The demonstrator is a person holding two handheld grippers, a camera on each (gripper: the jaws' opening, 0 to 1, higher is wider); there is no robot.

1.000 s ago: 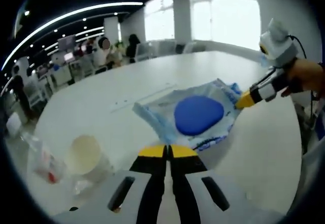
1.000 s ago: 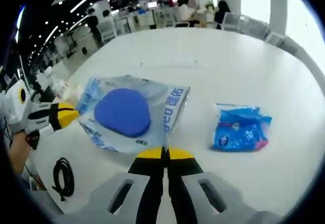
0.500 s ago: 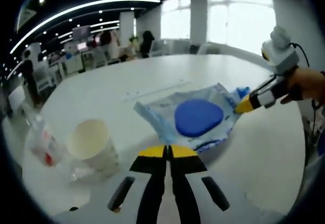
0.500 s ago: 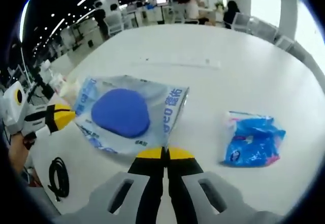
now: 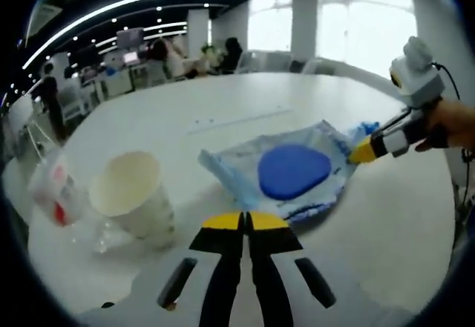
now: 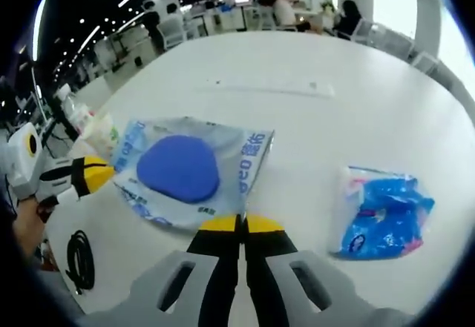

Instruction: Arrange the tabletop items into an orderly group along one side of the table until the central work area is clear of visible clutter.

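In the left gripper view, going left to right, a small clear plastic packet with red print (image 5: 53,193) lies at the table edge, one paper cup (image 5: 130,197) stands just beside it, and one clear bag holding a blue round pad (image 5: 286,173) lies on the white table (image 5: 223,104) past the left gripper (image 5: 243,222). That gripper's jaws are pressed together at the bag's near edge; whether they pinch the film cannot be told. At the bag's far right corner sits the yellow tip of the right gripper (image 5: 361,149), held by a hand (image 5: 449,119).

In the right gripper view, from left: one coiled black cable (image 6: 78,259) near the table edge, the left gripper (image 6: 95,175) at the bag's left corner, the bag (image 6: 185,171) in the middle, and one blue-printed wipe pack (image 6: 382,216) well apart to the right. The right gripper (image 6: 239,225) has its jaws together at the bag's near edge.

The bag lies between the two grippers, its long axis running roughly from one to the other, so each is equally near its own end. A shared lift or slide towards one side looks like the coming move.
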